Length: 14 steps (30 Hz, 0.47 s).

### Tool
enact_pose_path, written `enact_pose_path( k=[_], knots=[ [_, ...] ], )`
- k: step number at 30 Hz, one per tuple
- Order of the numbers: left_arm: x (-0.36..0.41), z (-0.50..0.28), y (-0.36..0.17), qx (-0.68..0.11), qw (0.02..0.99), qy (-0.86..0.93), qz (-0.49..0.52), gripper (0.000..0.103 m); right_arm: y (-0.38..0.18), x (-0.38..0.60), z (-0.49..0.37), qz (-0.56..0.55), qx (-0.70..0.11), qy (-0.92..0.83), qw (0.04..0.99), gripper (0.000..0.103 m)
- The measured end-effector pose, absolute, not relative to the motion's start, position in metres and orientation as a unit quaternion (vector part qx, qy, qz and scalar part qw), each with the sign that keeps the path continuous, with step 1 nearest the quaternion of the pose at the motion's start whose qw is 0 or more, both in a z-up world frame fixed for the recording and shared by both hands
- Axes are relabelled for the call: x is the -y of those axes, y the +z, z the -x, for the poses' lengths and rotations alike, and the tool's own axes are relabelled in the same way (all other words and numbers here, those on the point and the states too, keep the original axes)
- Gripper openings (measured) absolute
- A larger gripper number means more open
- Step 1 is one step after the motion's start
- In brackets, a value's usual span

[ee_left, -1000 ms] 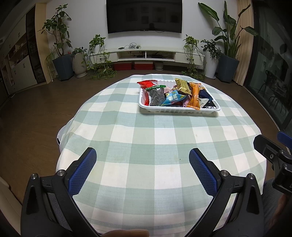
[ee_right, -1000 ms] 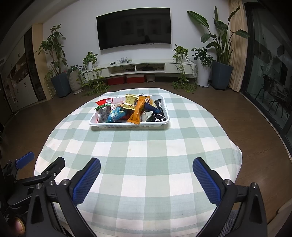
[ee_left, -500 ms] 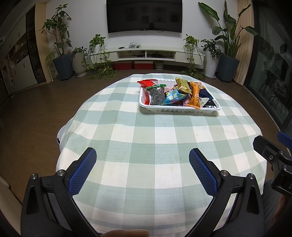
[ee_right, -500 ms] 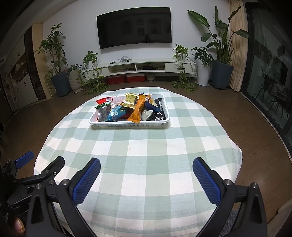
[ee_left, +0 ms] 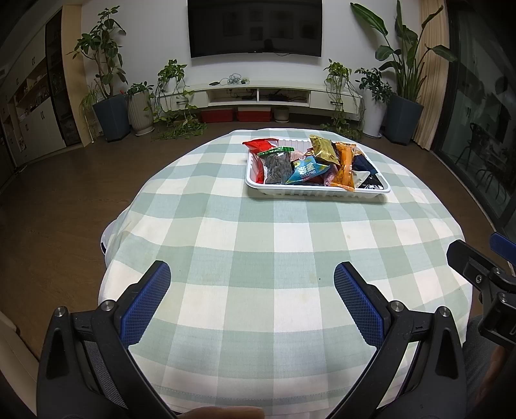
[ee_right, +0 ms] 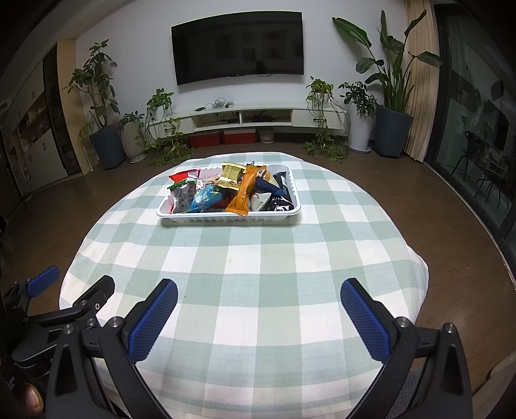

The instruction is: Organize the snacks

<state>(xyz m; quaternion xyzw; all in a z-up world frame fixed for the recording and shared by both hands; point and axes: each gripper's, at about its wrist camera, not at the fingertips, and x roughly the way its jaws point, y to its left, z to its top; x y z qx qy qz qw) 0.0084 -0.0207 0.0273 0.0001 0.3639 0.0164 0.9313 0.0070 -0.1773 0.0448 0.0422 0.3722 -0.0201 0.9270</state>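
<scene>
A white tray (ee_left: 283, 190) sits on the far side of the round table, heaped with several snack packs: a dark seed bag (ee_left: 276, 167), a blue pack (ee_left: 306, 170), a gold pack (ee_left: 324, 149), an orange pack (ee_left: 345, 166) and a red pack (ee_left: 259, 145). The tray also shows in the right wrist view (ee_right: 225, 216). My left gripper (ee_left: 252, 283) is open and empty over the table's near edge. My right gripper (ee_right: 258, 293) is open and empty, also at the near edge, to the right of the left one.
The table wears a green and white checked cloth (ee_left: 258, 238). Behind it stand a low TV cabinet (ee_left: 258, 95), a wall TV (ee_left: 254, 27) and potted plants (ee_left: 109, 96). Glass doors (ee_right: 477, 135) lie to the right. Wood floor surrounds the table.
Almost nothing. Both grippers stay open and nearly still at the near edge; the views shift only slightly.
</scene>
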Motion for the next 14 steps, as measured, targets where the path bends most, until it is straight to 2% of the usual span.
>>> enact_pose_path(
  k=[14],
  knots=[
    [0.018, -0.005, 0.014, -0.37, 0.929, 0.008, 0.009, 0.103, 0.043, 0.183, 0.002, -0.044, -0.38, -0.021, 0.924, 0.103]
  ],
)
